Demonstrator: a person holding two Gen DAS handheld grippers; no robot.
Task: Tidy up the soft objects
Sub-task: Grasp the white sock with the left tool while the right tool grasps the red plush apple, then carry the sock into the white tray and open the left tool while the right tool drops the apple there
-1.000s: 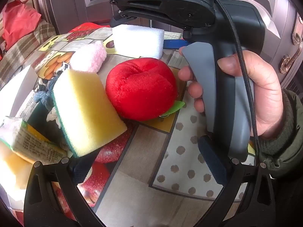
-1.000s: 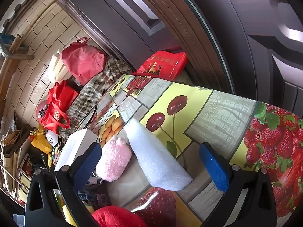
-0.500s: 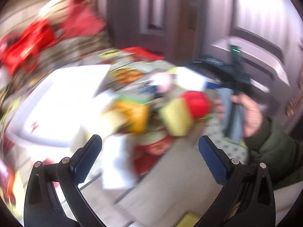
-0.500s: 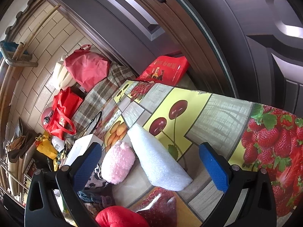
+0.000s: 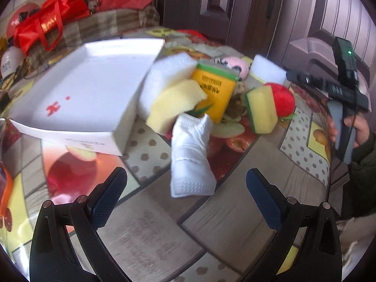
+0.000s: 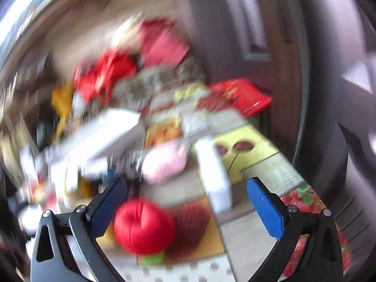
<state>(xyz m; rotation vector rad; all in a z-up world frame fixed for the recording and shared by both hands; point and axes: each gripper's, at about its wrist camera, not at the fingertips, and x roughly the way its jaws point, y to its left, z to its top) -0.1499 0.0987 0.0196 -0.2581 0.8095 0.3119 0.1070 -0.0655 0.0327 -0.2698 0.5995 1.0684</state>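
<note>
The left gripper [image 5: 186, 188] has its jaws spread, closing slightly, with a white mask [image 5: 191, 157] lying between them at frame centre. The right gripper [image 6: 186, 203] holds its jaws spread and empty above a red plush [image 6: 143, 226] at lower centre.

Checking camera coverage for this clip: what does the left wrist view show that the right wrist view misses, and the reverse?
Only the left wrist view shows the white face mask, the yellow packet, the yellow-green sponge, and the right hand holding the other gripper's handle.

Only the right wrist view, heavily blurred, shows the cherry print on the tablecloth.

Both show the red plush apple, the pink fluffy item, the white foam block and the white box.
</note>
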